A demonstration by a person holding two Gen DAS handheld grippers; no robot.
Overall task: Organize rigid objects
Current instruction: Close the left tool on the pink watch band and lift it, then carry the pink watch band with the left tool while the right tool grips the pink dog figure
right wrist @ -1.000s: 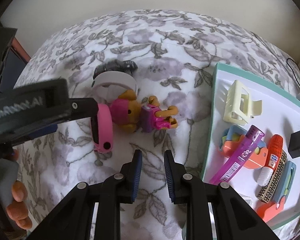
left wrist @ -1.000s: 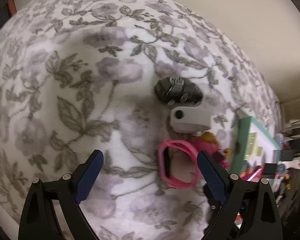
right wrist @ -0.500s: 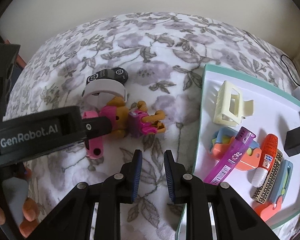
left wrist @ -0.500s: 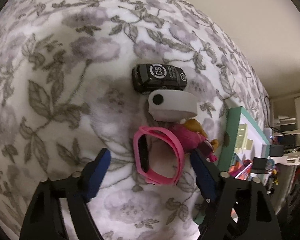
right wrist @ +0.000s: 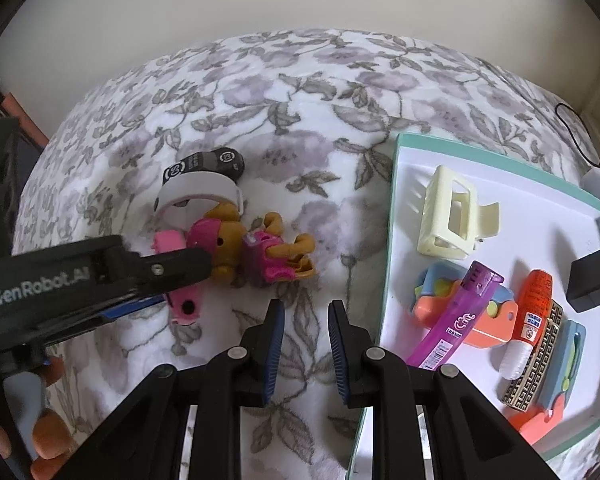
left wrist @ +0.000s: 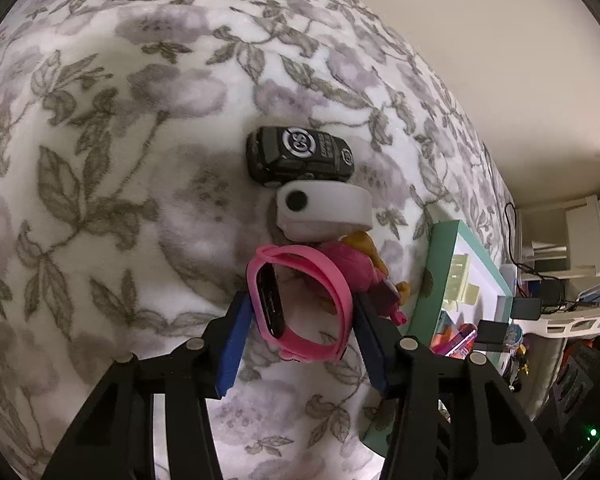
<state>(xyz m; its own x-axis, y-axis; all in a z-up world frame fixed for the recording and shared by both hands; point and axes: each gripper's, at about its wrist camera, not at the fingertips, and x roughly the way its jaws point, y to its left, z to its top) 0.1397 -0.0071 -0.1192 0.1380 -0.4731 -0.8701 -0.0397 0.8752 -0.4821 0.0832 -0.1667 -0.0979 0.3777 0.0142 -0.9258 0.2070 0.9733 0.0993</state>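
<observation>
A pink wristband (left wrist: 300, 304) lies on the floral blanket, and my left gripper (left wrist: 298, 316) has its blue pads against both sides of it. It also shows in the right wrist view (right wrist: 182, 304), partly hidden by the left gripper's black body (right wrist: 100, 276). Beyond it lie a white wristband (left wrist: 324, 210), a black toy car (left wrist: 300, 156) and a pink-and-tan toy dog (right wrist: 256, 248). My right gripper (right wrist: 306, 320) hovers empty over the blanket with its jaws slightly apart, beside the tray.
A white tray with a teal rim (right wrist: 392, 216) sits at the right. It holds a cream hair clip (right wrist: 452, 216), a purple lighter (right wrist: 456, 316), an orange-capped tube (right wrist: 532, 312), a black block (right wrist: 592, 280) and other small items. A wall lies beyond the bed.
My left gripper has moved forward over the pink wristband and closed its jaws onto both sides of it. The right gripper has stayed much the same.
</observation>
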